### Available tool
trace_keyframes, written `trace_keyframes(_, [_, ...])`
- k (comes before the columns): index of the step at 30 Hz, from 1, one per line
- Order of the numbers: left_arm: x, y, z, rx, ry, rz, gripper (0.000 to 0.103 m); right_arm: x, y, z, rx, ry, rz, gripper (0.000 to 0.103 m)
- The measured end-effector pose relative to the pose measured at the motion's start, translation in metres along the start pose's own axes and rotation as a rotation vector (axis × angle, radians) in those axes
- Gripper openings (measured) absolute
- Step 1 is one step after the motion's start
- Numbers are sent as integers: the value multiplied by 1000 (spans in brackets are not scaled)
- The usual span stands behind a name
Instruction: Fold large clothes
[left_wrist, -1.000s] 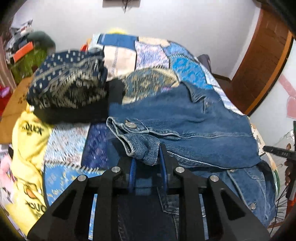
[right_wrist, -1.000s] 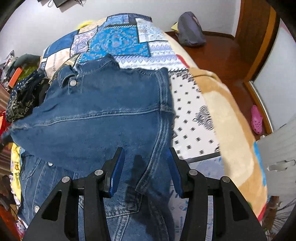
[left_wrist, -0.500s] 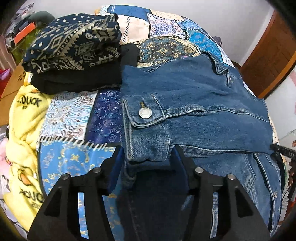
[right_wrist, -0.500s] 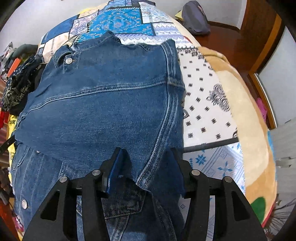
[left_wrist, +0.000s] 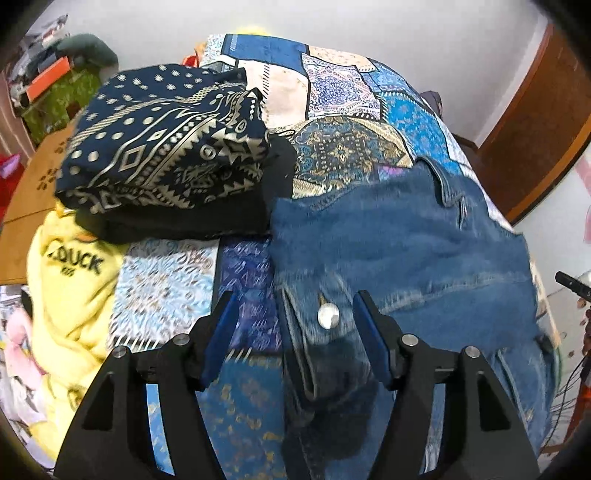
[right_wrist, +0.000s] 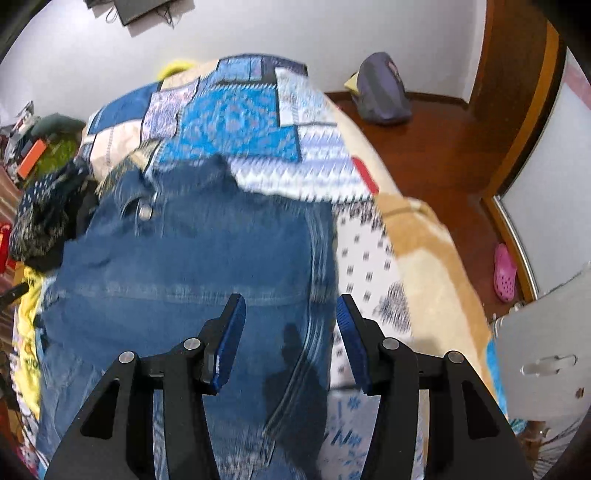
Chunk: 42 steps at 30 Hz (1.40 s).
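Observation:
A blue denim jacket (left_wrist: 399, 251) lies folded on the patchwork bedspread (left_wrist: 343, 85); it also shows in the right wrist view (right_wrist: 192, 266). My left gripper (left_wrist: 297, 314) is open and empty, just above the jacket's left edge with its metal button (left_wrist: 328, 316) between the fingers. My right gripper (right_wrist: 290, 314) is open and empty, above the jacket's right seam. Both views are blurred by motion.
A folded navy patterned garment (left_wrist: 166, 140) sits on a black one at the left of the bed. A yellow garment (left_wrist: 70, 280) hangs at the bed's left edge. A grey bag (right_wrist: 382, 92) and a pink shoe (right_wrist: 504, 273) lie on the wooden floor.
My left gripper let go of the denim cuff and opened wide. Both grippers have pulled back and up from the jacket, which now lies folded flat.

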<state>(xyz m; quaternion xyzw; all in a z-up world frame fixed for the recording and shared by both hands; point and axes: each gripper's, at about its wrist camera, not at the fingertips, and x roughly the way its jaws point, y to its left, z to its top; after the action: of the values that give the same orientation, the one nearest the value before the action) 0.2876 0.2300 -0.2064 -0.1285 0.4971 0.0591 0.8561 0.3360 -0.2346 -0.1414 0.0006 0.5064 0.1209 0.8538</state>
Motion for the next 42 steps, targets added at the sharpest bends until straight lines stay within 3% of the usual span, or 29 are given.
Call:
trace_keyframes(7, [53,20,23,-103,72,-59,63,40,-15,27,63,29,-1,47])
trace_keyframes(15, [104,33,19,-206,157,-150,63,103,-39,35,196,132,70,47])
trace_keyframes(22, [133,47,20,-342,180,-282,63,113,-36,38,187,86,99,47])
trace_keyframes(23, [133,46,21,-343,172,-283,62,114,-34,38,183,77,100,38])
trace_keyframes(26, [126,37,24,-292,139,-259,45,120,-29,40,163,95,99,21])
trace_keyframes(28, [117,26,26,-225,111,-191,33,116,-26,41,144,89,100,16])
trace_keyframes(30, [106,9,27,-139,82,-119,10,104,-23,42,129,50,95,15])
trace_keyframes(33, [83,-19,32,-30,31,-16,7,82,-20,48,106,-9,101,13])
trace_keyframes(36, [63,-33,40,-4,-10,21,6,58,-14,56,70,-71,95,13])
trace_keyframes(42, [10,-48,74,-36,-107,-74,6,11,-1,87,10,-187,107,12])
